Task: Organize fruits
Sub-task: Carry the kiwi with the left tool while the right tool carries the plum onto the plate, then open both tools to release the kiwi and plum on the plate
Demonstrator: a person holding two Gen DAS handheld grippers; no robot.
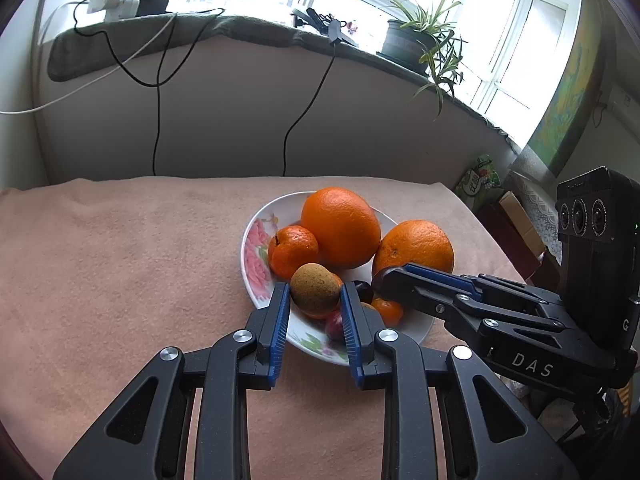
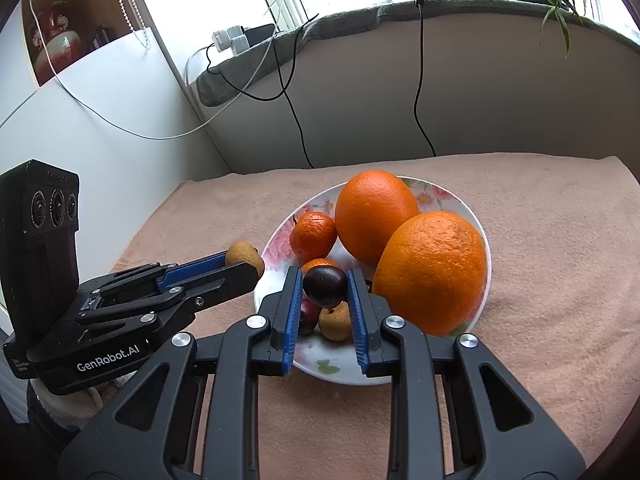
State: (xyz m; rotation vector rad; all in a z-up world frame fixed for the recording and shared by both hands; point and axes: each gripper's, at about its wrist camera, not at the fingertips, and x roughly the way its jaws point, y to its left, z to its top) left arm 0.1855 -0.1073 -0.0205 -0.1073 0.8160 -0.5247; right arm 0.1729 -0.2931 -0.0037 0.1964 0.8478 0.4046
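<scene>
Holding one small fruit in each gripper over the flowered plate, with both pieces apparently about to be placed or lifted.

Left gripper (image 1: 315,294) is clamped narrow on a brown kiwi-like fruit (image 1: 314,288) above the plate's near-left edge; right gripper (image 2: 325,286), just beside it, pinches a dark plum (image 2: 325,285) over the plate's near part. Directly under the right gripper lie a reddish fruit (image 2: 308,316) and a small pear-like fruit (image 2: 336,320); beyond it sit a mandarin (image 2: 313,236) and two big oranges (image 2: 374,214), (image 2: 434,274), the nearer one close to its right finger. Plate (image 2: 340,372) rests on the pink-covered worktop (image 2: 560,280). Which way the sorting runs I cannot tell; the next move calls for carrying each fruit clear without the two grippers bumping or nudging the crowded pile, which could roll.
</scene>
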